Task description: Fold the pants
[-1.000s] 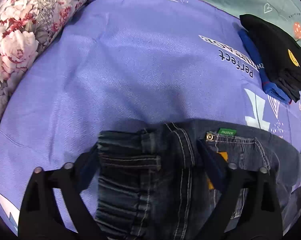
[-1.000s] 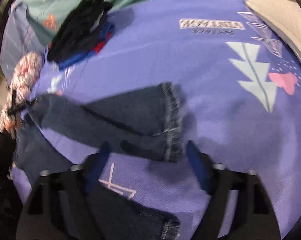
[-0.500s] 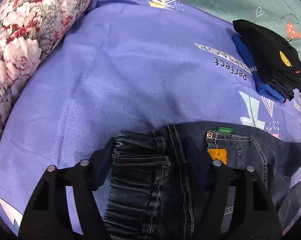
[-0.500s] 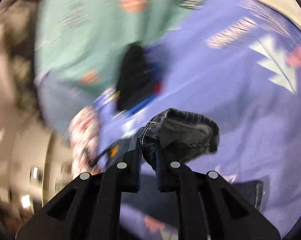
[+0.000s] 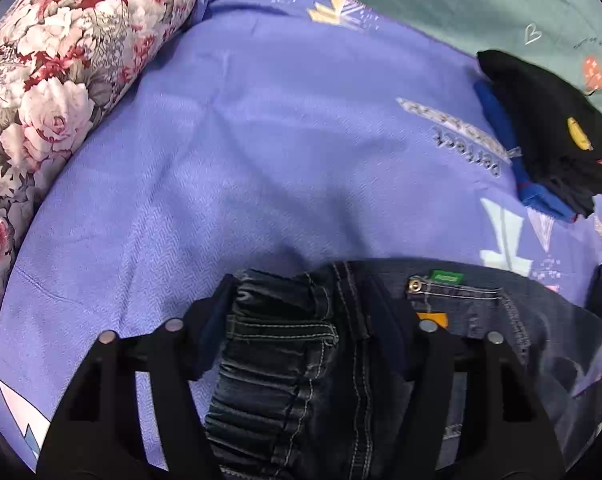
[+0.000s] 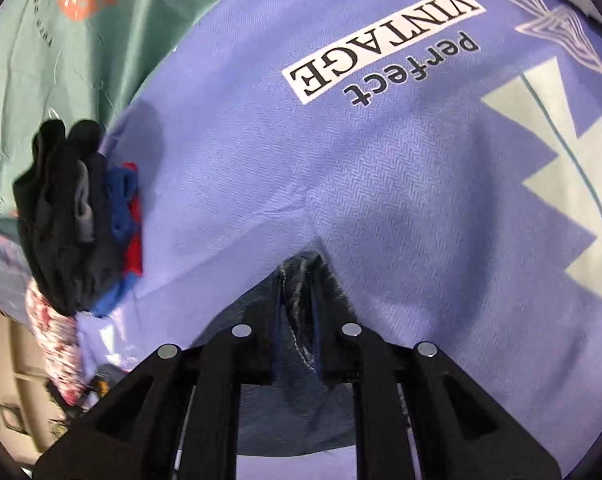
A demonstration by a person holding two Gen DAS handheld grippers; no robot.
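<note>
Dark blue jeans (image 5: 301, 360) lie on the purple bedsheet (image 5: 261, 160), waistband end toward the left wrist camera, with a green tag and a brass rivet by the pocket. My left gripper (image 5: 305, 312) is open, its fingers on either side of the elastic waistband. My right gripper (image 6: 297, 292) is shut on a bunched fold of the jeans' leg (image 6: 297, 320) and holds it above the sheet (image 6: 381, 180). The rest of that leg hangs below the fingers, mostly hidden.
A floral bolster pillow (image 5: 53, 80) runs along the left edge. A stack of folded black, blue and red clothes (image 5: 549, 136) sits at the far right; it also shows in the right wrist view (image 6: 73, 216). A teal sheet (image 6: 61, 40) lies beyond.
My right gripper closed on the jeans' leg hem and lifted and carried it; the view swung across the bed. My left gripper stayed open and shifted slightly around the waistband.
</note>
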